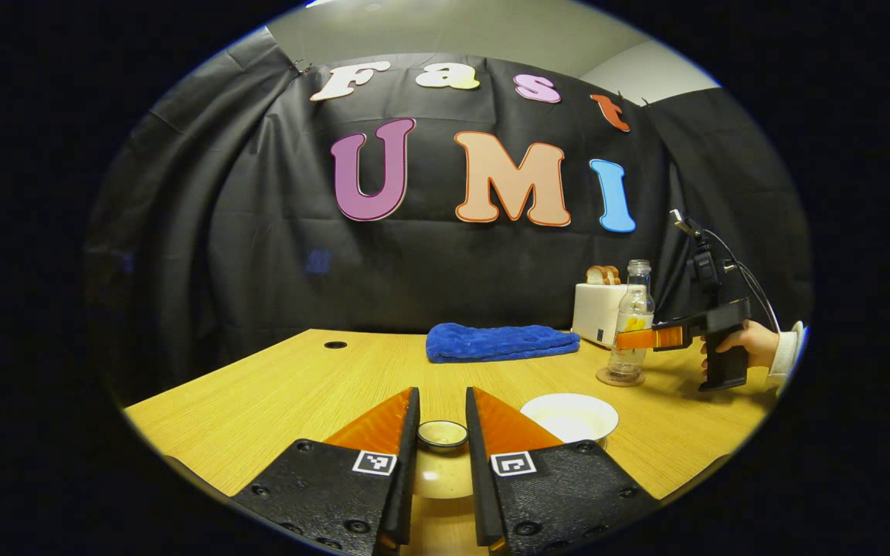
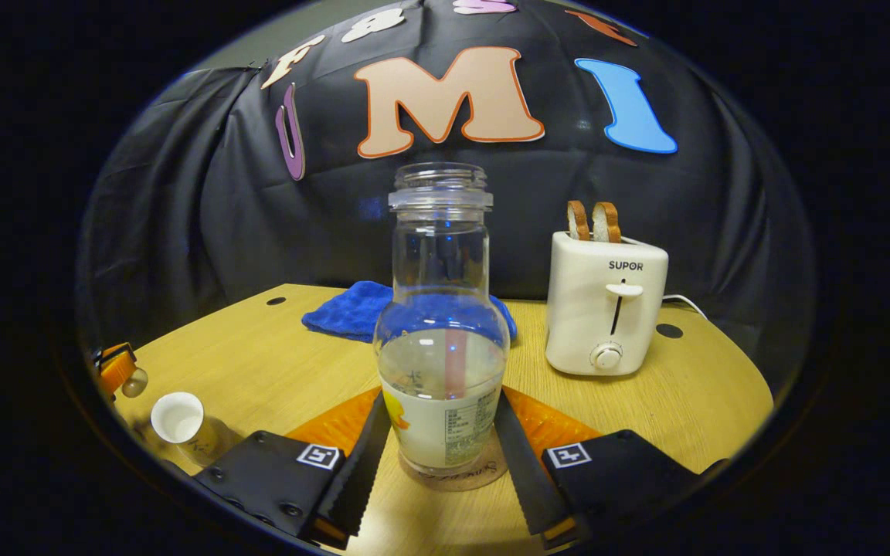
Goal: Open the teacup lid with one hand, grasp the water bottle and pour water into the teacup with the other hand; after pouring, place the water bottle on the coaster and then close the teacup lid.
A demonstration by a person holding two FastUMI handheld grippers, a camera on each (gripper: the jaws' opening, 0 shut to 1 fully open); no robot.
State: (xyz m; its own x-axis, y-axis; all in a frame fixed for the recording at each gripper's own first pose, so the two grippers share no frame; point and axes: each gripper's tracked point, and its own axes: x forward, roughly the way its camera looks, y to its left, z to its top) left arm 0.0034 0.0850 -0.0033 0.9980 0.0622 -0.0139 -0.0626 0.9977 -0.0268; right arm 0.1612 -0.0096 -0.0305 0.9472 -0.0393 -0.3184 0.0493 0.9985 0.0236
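Black-draped booth, pale wooden desk (image 2: 259, 355). Between the right tongs (image 2: 441, 400), the water bottle (image 2: 442, 309): clear, uncapped, narrow neck over a rounded body, water up to roughly the shoulder, a printed label low down. Standing upright on the coaster (image 2: 453, 483), not lifted yet. Toothed fingers pressed to both flanks of the body, so pinching the bottle.

Off to the right tongs' left, near the desk edge, the teacup (image 1: 568, 417): mouth open, white inside, apparently dry. Just beside it the left tongs (image 1: 442, 394), nearly closed, pinching the lid (image 1: 443, 463), beige with a small ringed knob on top, held clear of the cup.

Step in hand, by this reading: lid off, bottle gripped, pour not begun. Next: lift straight off the coaster, carry left across to the cup, tilt slowly over the mouth. No cap and a wide neck, so likely a sudden gush.

Beyond the right tongs, a blue cloth (image 2: 344, 313); ahead to their right, a toaster (image 2: 606, 309).
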